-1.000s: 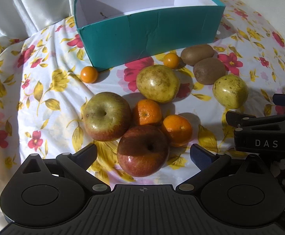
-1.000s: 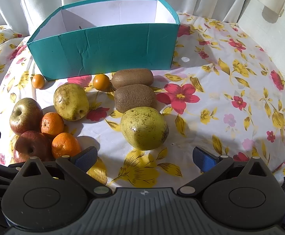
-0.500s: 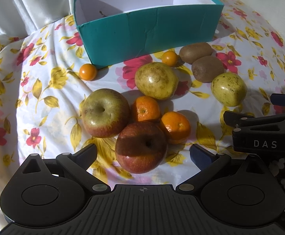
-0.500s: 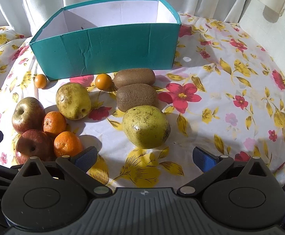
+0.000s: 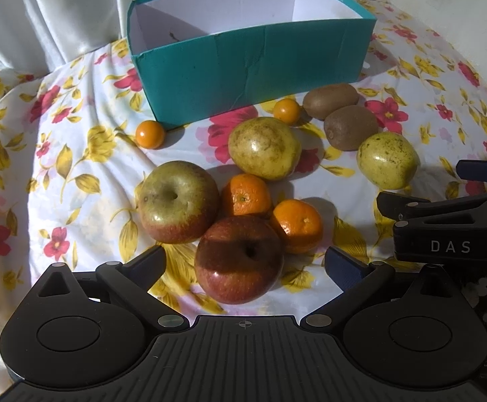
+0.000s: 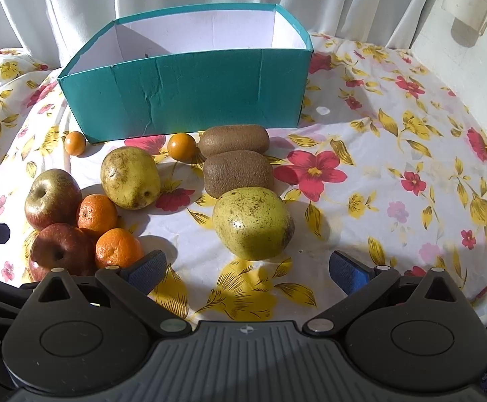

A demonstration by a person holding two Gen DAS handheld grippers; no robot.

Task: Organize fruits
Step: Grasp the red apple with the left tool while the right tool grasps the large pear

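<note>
A teal box (image 5: 253, 70) with a white, empty inside stands at the back; it also shows in the right wrist view (image 6: 190, 97). In front of it lie a red apple (image 5: 238, 259), a green-red apple (image 5: 178, 201), two mandarins (image 5: 245, 196) (image 5: 297, 224), two yellow-green pears (image 5: 263, 152) (image 6: 252, 222), two kiwis (image 6: 233, 140) (image 6: 238, 172) and two small orange berries (image 5: 149, 134) (image 5: 287, 110). My left gripper (image 5: 243, 264) is open, the red apple between its fingers. My right gripper (image 6: 247, 268) is open just short of the near pear.
Everything lies on a white cloth with red and yellow flowers (image 6: 394, 184). White curtains (image 6: 76, 0) hang behind the box. A pale wall (image 6: 478, 67) rises at the right. The right gripper's body (image 5: 451, 227) shows at the right edge of the left wrist view.
Both grippers have drawn back and up a little; the fruits sit slightly farther and the box shows more fully. No fruit has moved.
</note>
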